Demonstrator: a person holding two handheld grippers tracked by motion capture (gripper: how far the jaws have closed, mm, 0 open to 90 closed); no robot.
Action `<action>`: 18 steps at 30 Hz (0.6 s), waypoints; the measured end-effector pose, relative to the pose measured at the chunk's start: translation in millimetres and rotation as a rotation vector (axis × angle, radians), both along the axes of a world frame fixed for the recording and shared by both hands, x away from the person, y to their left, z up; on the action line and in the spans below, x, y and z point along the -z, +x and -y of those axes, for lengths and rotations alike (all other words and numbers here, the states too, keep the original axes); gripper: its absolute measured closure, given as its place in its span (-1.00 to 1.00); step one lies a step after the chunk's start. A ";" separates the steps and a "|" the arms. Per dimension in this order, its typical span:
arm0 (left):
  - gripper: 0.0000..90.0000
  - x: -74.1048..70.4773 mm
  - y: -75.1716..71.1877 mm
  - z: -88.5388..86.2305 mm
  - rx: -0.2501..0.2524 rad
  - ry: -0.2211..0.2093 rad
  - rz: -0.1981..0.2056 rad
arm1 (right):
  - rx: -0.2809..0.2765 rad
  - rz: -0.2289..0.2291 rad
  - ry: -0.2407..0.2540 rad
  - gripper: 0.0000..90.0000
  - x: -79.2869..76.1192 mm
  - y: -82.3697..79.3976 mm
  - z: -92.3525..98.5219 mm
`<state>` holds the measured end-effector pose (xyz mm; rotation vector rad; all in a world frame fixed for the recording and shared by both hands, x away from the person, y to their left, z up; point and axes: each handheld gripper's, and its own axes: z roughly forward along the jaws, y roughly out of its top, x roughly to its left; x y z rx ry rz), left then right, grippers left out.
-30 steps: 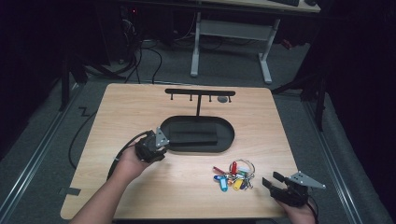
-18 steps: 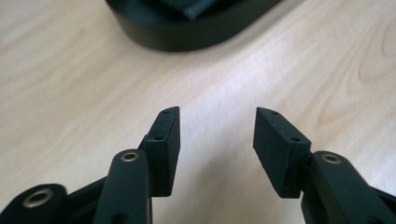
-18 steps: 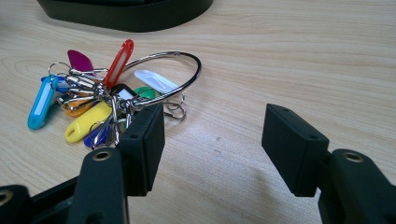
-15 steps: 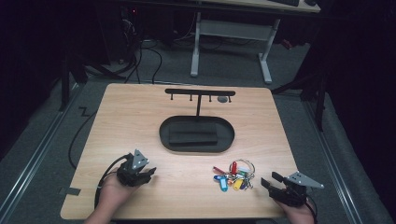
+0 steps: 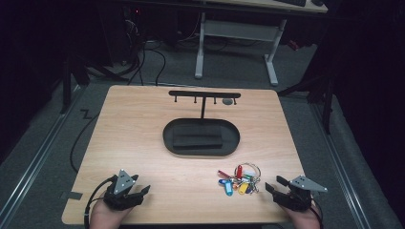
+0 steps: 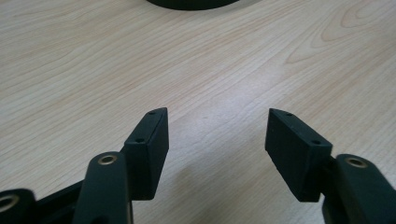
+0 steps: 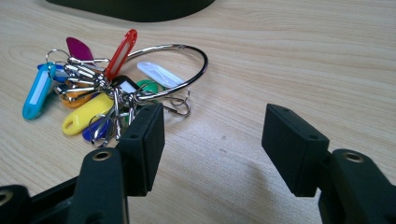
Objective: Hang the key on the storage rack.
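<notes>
Left tool [image 5: 136, 192] now sits back at the near worktop [image 5: 143, 124] edge, away from the black tray [image 5: 200, 137].
Its jaws have just been opening, nothing between them. The right tool [image 5: 277, 186] hovers with jaws apart and empty; the key bunch [image 5: 239, 177] lies just ahead and left of it, its ring near the left jaw, not touching.

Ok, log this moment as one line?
left gripper: open, jaws just opening, empty | right gripper: open, empty | key bunch: on table, beside right gripper
</notes>
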<state>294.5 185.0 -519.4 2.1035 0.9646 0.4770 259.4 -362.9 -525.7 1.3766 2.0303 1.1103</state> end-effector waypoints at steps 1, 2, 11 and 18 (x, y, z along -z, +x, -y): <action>-0.13 0.8 1.0 -1.3 -0.004 -0.014 -0.009 | 0.002 -0.002 -0.010 -0.12 -0.3 -0.2 -1.3; -0.15 1.1 1.6 -2.4 -0.004 -0.022 -0.019 | 0.001 -0.001 -0.022 -0.13 -0.8 -0.4 -2.6; -0.23 -1.7 -2.9 -1.2 0.044 0.018 0.015 | 0.004 -0.066 -0.178 -0.15 -11.0 2.7 -22.4; -0.28 -2.0 -8.2 0.0 0.073 0.021 0.023 | -0.028 -0.177 -0.235 -0.16 -20.0 15.0 -37.5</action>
